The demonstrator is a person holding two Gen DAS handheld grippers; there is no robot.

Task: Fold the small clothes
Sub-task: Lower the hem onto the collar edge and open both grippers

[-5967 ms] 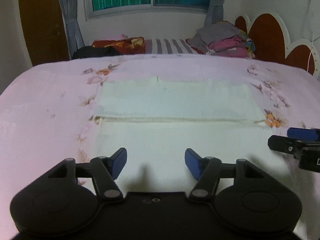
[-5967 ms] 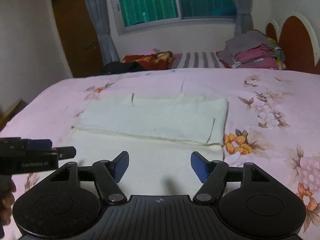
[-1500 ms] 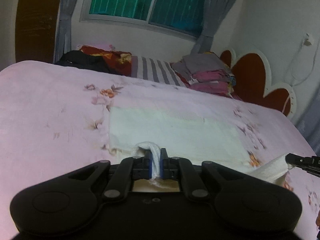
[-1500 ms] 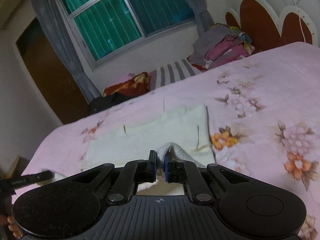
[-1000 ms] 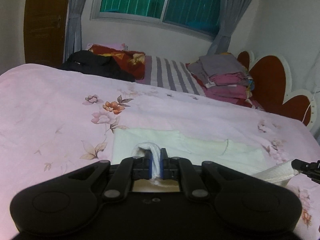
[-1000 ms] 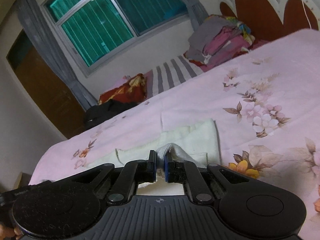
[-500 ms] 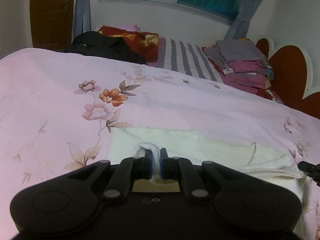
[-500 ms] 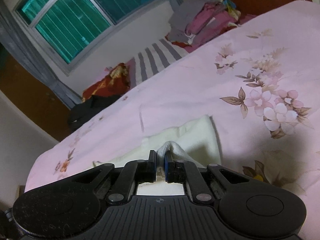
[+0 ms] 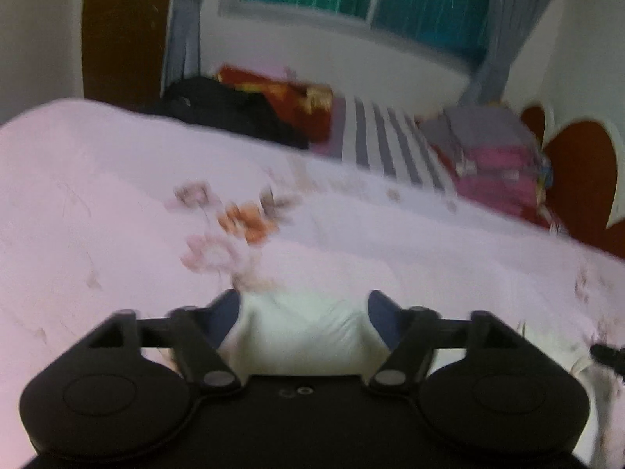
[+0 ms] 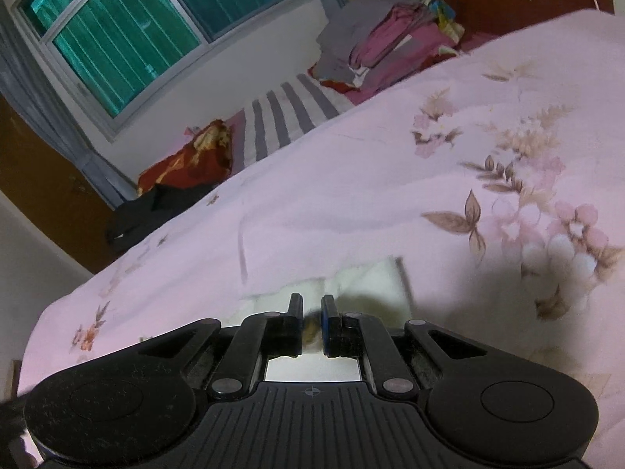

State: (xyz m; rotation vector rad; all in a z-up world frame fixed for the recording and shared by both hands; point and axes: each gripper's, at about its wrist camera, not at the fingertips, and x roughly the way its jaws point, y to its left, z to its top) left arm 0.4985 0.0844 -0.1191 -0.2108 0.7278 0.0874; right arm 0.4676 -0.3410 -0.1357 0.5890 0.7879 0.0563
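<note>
Left gripper (image 9: 302, 308): your jaws stand wide apart, released, with the blue pads either side of a bunched bit of cloth; nothing is pinched. This view is blurred.
Right gripper (image 10: 311, 308): your jaws are nearly together, a narrow slot between the pads. Something pale and brownish sits blurred in that slot; you cannot tell whether it is gripped.
Cloth (image 9: 300, 326): the cream cloth lies on the bed right under both of your grippers. In the left view it humps up between the open pads. In the right view a flat corner of it (image 10: 375, 285) shows just beyond your fingertips, with a straight edge on its right side.
Bed (image 10: 390, 179): pink cover with flower prints; an orange flower (image 9: 250, 222) lies ahead of your left gripper, pink and brown ones to the right of your right gripper.
Far edge: a black garment (image 9: 230, 111), a red patterned bundle (image 10: 191, 160) and a striped sheet (image 10: 285, 115) sit along the far side.
Stack (image 10: 390, 15): grey and pink folded clothes piled at the far right, beside the red headboard (image 9: 582, 179).
Window (image 10: 129, 35): green, with grey curtains, in the wall beyond the bed.
</note>
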